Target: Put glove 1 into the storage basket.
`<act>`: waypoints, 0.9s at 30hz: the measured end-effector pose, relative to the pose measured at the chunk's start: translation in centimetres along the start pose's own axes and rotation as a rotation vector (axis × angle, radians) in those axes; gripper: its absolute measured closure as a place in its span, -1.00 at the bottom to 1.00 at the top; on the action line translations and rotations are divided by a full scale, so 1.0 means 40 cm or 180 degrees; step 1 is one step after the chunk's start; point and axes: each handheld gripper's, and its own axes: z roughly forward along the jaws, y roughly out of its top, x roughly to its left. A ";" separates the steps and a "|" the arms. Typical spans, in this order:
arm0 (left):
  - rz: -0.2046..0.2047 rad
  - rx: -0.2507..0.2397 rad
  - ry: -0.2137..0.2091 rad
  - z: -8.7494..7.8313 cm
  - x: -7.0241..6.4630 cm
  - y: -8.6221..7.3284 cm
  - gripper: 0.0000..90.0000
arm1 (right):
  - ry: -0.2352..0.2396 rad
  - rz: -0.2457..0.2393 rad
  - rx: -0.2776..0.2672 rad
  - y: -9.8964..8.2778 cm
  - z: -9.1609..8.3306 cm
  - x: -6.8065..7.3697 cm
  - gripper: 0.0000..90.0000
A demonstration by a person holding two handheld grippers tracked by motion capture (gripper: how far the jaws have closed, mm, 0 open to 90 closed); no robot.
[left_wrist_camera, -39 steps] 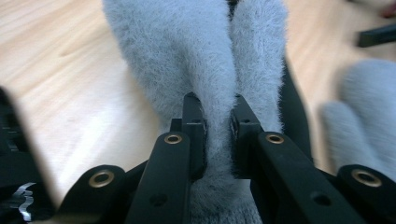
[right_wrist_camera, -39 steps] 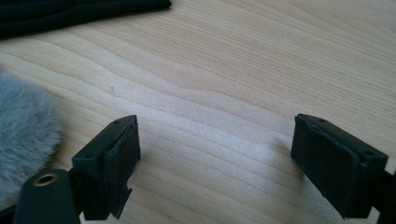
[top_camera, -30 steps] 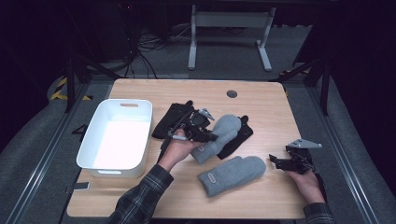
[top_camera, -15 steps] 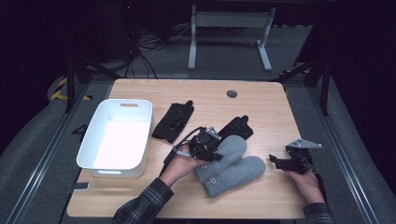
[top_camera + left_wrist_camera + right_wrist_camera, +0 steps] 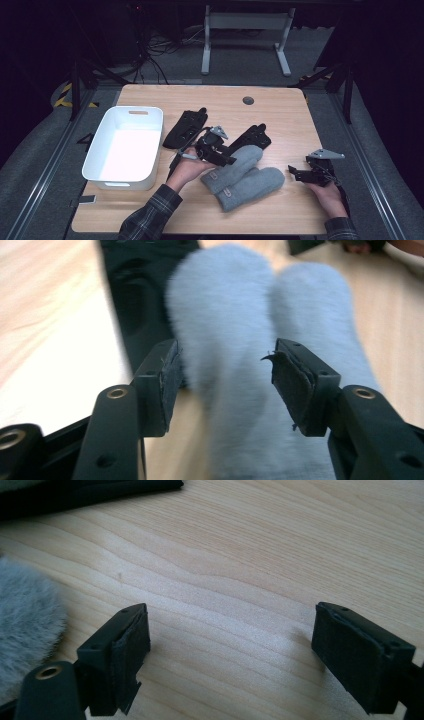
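On the wooden table [image 5: 280, 110], the grey mitten [image 5: 225, 330] lies between just-opening left jaws (pads clear).

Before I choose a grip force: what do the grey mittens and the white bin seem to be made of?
The grey mittens look like soft fleece or wool: the surface is fuzzy and matte, and fibres show at the edge in the right gripper view. The white bin looks like smooth moulded plastic, with rounded corners and a slight sheen.

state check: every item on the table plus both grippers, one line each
left gripper: open, jaws just been opening, astride grey mitten, not pressing it
right gripper: open, nothing between fingers
grey mittens: lying flat, side by side, touching
left black glove: flat on table
right black glove: flat, partly under a mitten
bin: upright, empty
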 end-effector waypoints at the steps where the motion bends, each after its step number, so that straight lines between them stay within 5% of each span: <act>1: -0.0046 0.0018 0.0024 0.003 0.011 -0.004 0.03 | -0.0001 0.0001 -0.0001 0.000 0.000 0.000 -0.63; 8: -0.0285 0.0112 -0.0047 0.035 0.039 -0.037 0.06 | -0.0001 0.0001 0.0000 0.000 0.000 0.000 -0.63; 16: -0.0148 0.0328 0.0000 0.085 0.012 -0.049 0.07 | -0.0003 0.0002 -0.0001 0.000 0.000 0.000 -0.63; 21: -0.0126 0.0348 -0.0069 0.089 0.008 -0.052 0.37 | -0.0002 0.0001 -0.0001 0.000 0.000 0.000 -0.63; 25: -0.0093 0.0389 -0.0094 0.089 0.001 -0.051 0.91 | -0.0003 0.0001 -0.0001 0.000 0.000 0.000 -0.63; 27: -0.0078 0.0356 -0.0078 0.078 -0.003 -0.046 0.94 | -0.0003 0.0002 -0.0001 0.000 0.000 0.000 -0.63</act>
